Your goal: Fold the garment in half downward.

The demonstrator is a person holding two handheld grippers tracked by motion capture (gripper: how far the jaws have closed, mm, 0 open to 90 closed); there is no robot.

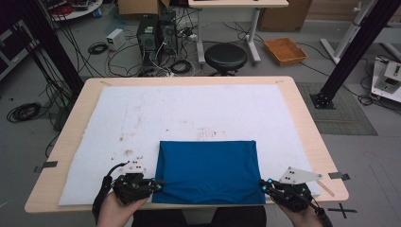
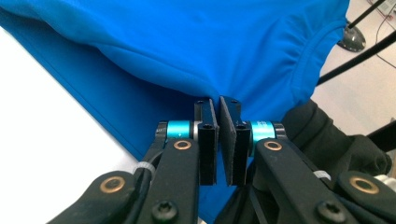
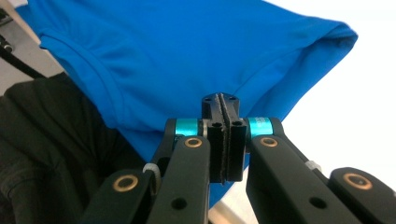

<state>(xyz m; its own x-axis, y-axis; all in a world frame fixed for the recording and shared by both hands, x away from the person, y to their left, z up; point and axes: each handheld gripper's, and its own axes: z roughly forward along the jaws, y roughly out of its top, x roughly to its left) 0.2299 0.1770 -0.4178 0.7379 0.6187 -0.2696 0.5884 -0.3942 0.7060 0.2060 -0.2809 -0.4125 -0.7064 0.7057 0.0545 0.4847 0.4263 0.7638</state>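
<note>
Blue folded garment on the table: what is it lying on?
The blue folded fabric garment lies on a white stained padded mat that covers the light wooden table. Its near edge hangs past the mat's front. The mat surface directly beneath the garment is covered.

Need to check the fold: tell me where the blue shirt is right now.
In the high view the blue shirt lies folded on the white mat at the table's near edge, centred, its near corners pinched by the left gripper and right gripper.
</note>
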